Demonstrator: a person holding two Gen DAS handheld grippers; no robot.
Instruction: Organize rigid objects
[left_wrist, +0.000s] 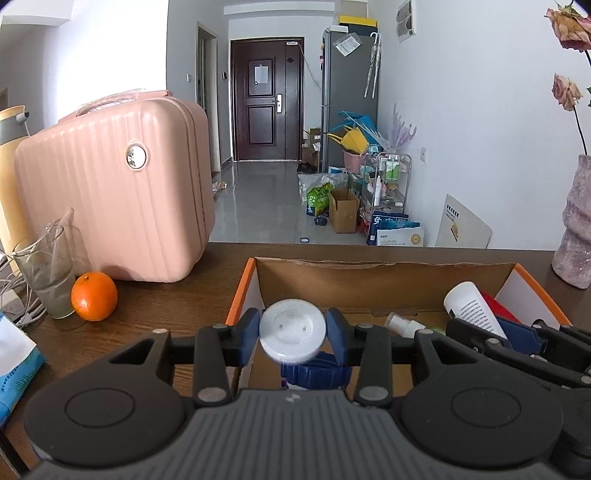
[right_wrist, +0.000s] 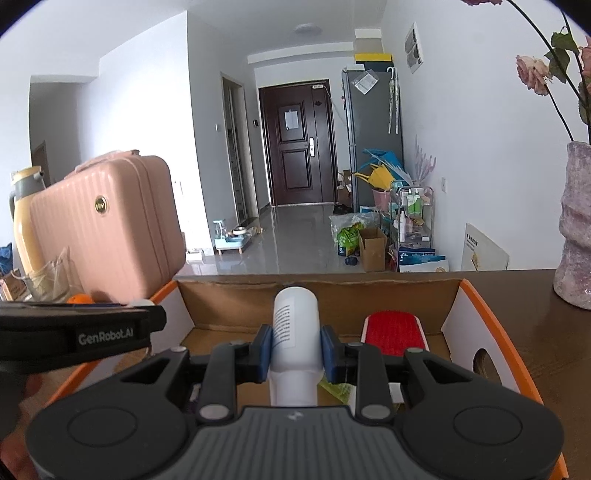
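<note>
Brown corrugated cardboard box (left_wrist: 384, 275) with orange rims and white side walls, open top, sits on a dark wood table (left_wrist: 177, 299).

Left gripper (left_wrist: 292, 334): blue pads closed onto a jar (left_wrist: 291, 332) with a round, flat, smooth white plastic lid facing the camera; a ribbed blue part shows just below the lid. The jar is held over the left part of the box, near its left wall.

Right gripper (right_wrist: 295, 349): blue pads clamped on a smooth white cylindrical bottle (right_wrist: 295, 328) with a printed text label, rounded end pointing away, held over the middle of the box.

Inside the box: a red-faced brush (right_wrist: 393, 332) with a white frame lying right of the bottle, a small clear spray bottle (left_wrist: 402, 325) on the floor, and some green packaging under the right gripper, which I cannot identify.

On the table left of the box: a ribbed pink hard case (left_wrist: 114, 192) standing upright, an orange (left_wrist: 94, 297) touching a clear drinking glass (left_wrist: 46, 273), white cables, a blue tissue pack (left_wrist: 16, 354) and a yellow thermos (left_wrist: 11, 166) behind the case. A rough, pinkish stone-look vase (left_wrist: 576, 229) with dried roses stands at the right table edge, beside the box.
</note>
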